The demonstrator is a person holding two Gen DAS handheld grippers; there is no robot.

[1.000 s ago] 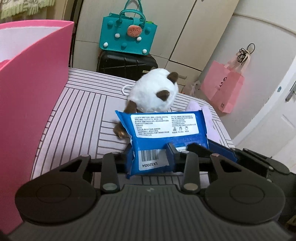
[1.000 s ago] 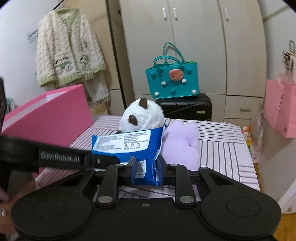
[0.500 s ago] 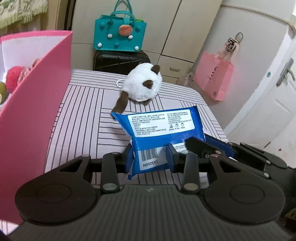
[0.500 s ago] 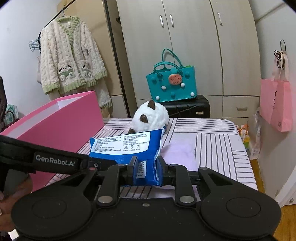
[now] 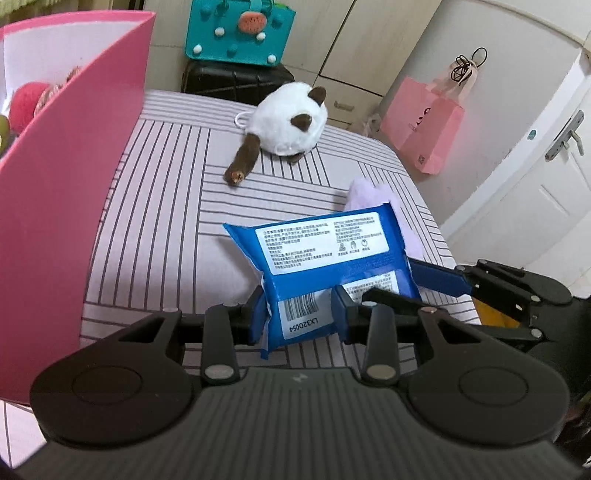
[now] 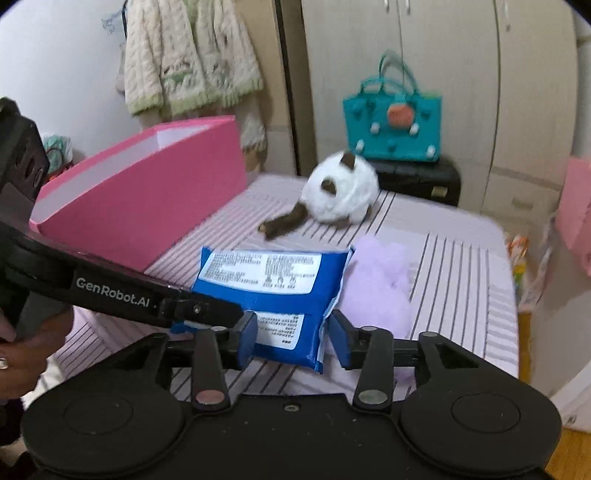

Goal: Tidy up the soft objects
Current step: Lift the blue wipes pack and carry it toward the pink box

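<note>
The left gripper [image 5: 298,312] has its jaws clenched on the lower edge of the blue wipes pack [image 5: 325,254], the pads pressing the barcode end from both sides. In the right wrist view the right gripper [image 6: 291,341] has its jaws around the pack's other end; a gap shows beside the right pad [image 6: 341,341], so I cannot tell whether it grips or only brackets the pack. The pack hangs above the striped bed [image 5: 166,206], label side up.

At nine o'clock in the left view stands the pink box [image 5: 74,177], its wall close beside the left gripper, with a red ball [image 5: 26,105] inside. At twelve o'clock the white plush cat [image 5: 291,123] lies on the bed, brown tail trailing toward the box. Just behind the pack, at one o'clock, lies the lilac plush [image 5: 373,192], partly hidden by it. Beyond the bed a teal bag [image 5: 238,31] sits on a black suitcase [image 5: 232,79]; a pink shopping bag [image 5: 421,125] hangs at two o'clock.

Compared with a second ago, both cameras have risen and tilted down: the cat sits farther off, the lilac plush has come into the left view, and more of the box's inside is visible.
</note>
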